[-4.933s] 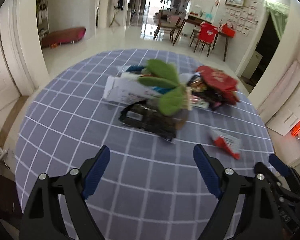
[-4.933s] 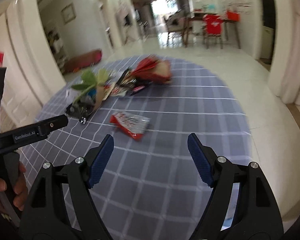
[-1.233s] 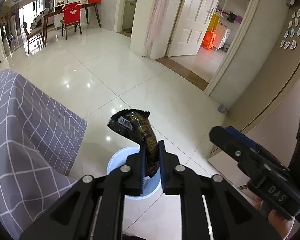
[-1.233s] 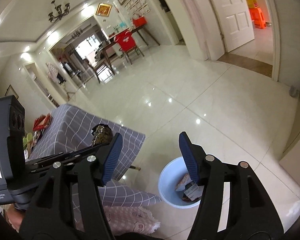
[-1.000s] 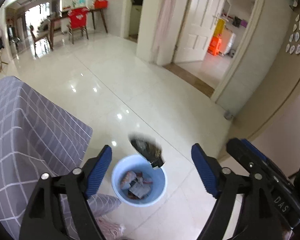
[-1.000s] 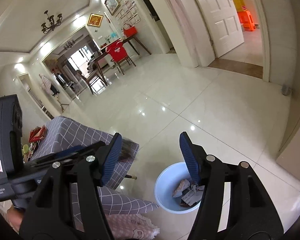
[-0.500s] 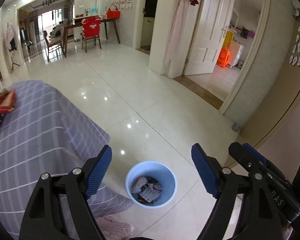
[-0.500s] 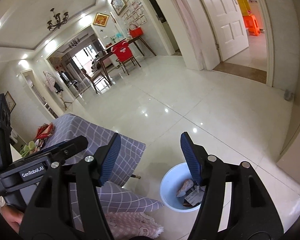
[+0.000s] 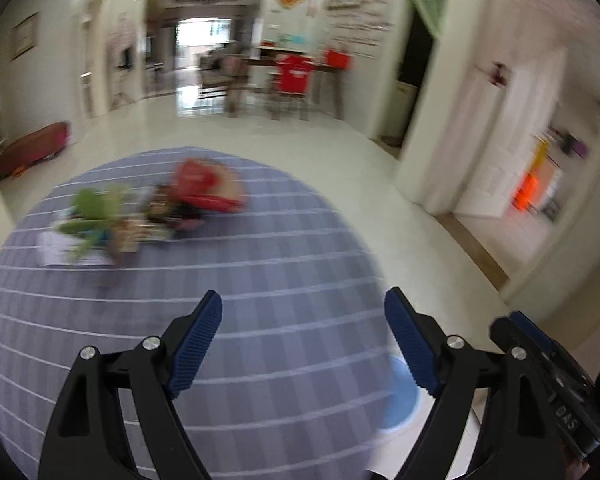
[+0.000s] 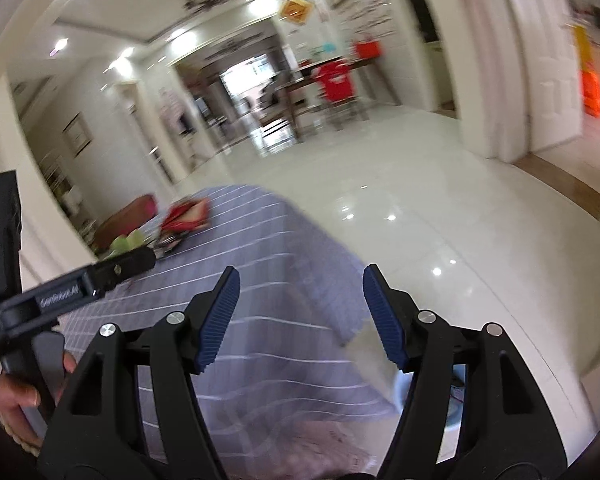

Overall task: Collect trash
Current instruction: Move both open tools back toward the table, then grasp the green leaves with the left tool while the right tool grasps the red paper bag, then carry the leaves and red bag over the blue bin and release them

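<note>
Both views are blurred by motion. My left gripper is open and empty above the near part of the checked tablecloth. Far back on the left lies the trash pile: a red wrapper, dark wrappers and a white box beside a small green plant. My right gripper is also open and empty, over the table's corner. The red wrapper lies well beyond it. The blue bin stands on the floor, mostly hidden behind the table edge.
Shiny white floor tiles stretch to the right of the table. A hand grips the left tool's handle at the left edge. White doors stand at the right, and a dining table with red chairs far back.
The left gripper opened and dropped the dark wrapper into the blue bin. Both views then swung up and left from the bin to the table, where the trash pile shows again.
</note>
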{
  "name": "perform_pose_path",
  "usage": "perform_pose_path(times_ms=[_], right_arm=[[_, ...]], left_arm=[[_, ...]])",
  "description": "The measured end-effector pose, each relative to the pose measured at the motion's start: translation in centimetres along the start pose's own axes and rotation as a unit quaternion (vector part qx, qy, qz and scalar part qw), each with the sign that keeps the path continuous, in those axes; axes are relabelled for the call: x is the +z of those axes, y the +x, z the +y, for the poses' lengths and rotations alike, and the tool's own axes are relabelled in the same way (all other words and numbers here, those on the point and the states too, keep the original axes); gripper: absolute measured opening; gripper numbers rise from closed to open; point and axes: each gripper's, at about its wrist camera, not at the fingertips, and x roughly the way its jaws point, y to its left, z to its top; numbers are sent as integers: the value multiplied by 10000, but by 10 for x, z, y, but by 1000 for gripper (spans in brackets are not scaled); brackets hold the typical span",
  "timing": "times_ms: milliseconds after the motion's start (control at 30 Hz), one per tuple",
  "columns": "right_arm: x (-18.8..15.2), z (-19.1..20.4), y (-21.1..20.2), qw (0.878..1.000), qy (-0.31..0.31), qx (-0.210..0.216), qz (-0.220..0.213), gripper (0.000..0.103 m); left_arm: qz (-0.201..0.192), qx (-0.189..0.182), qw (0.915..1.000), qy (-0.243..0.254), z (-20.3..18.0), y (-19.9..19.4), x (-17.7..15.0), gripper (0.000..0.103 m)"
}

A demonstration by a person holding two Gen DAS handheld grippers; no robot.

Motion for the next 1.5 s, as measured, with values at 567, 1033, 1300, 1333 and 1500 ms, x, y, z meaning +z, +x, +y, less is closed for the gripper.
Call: perform_pose_path(times_ms=[567,1033,1300,1333,1500], right_arm=[[50,131,171,9930,-677,603,751,75],[69,148,265,9918,-630,300,1074,44],[76,147,235,9916,-746,683,809,22],[78,146,228,9918,-744,706,760,22],[85,135,181,9929,-705,821,491,22]], left_arm=[[350,708,9942,-732,174,64,72,82],[808,694,9943,-74,170,120,87,13],[294,182,9989,-320,165,80,97,10],[240,112,9991,-346,162,74,99,10],[-154,111,9996,-212,135,35,109,10]])
